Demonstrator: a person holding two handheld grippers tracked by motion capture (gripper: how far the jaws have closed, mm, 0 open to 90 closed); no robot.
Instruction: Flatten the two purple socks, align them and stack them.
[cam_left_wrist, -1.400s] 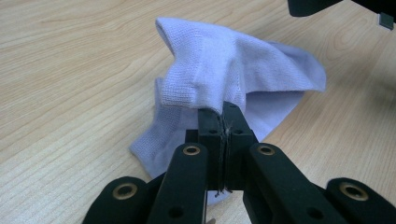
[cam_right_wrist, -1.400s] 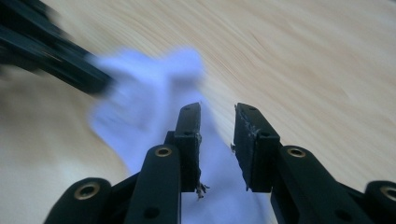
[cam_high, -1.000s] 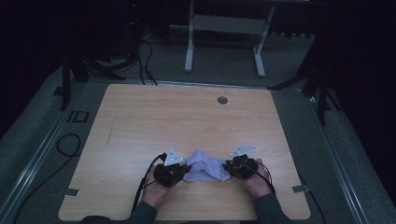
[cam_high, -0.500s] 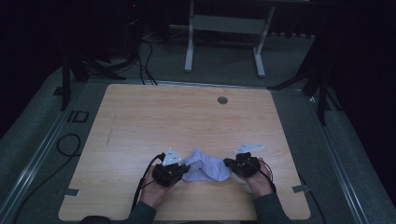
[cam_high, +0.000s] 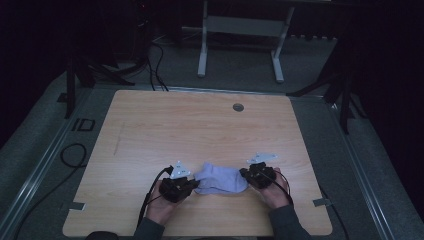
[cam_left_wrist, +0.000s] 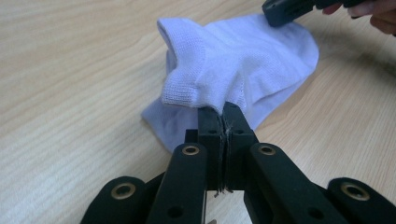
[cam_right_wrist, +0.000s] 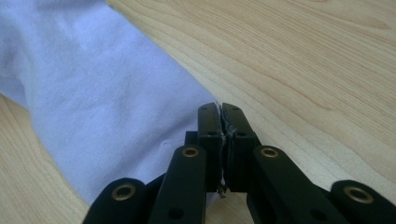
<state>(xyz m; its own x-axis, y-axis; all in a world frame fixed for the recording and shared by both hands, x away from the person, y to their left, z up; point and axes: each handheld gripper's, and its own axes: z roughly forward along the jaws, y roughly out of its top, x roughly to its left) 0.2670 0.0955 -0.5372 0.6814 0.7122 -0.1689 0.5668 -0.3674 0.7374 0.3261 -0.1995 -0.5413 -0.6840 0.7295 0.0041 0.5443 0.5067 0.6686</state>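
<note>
A pale lilac-white ankle sock (cam_high: 220, 179) lies on the wooden table (cam_high: 200, 130) near its front edge, between my two grippers. At the sock's left end my left gripper (cam_high: 192, 185) is shut on the ribbed cuff (cam_left_wrist: 196, 88), which is lifted and folded over the sock's body (cam_left_wrist: 261, 56). The left gripper's jaws (cam_left_wrist: 223, 109) are pressed together with fabric between them. My right gripper (cam_high: 246, 176) holds the sock's right end. Its jaws (cam_right_wrist: 219, 112) are closed on the edge of the sock (cam_right_wrist: 93, 98), which spreads flat to their left. The right gripper's tip (cam_left_wrist: 285, 10) rests at the sock's far end.
A round grommet hole (cam_high: 238, 107) sits near the table's far edge. Cables (cam_high: 150, 200) trail from the left gripper toward the front edge. Beyond the table stand a grey desk frame (cam_high: 240, 45) and dark stands on the floor. A hand holds each gripper.
Hardly anything has moved: both grippers stay shut on the sock's two ends, and the sock lies in about the same place.
</note>
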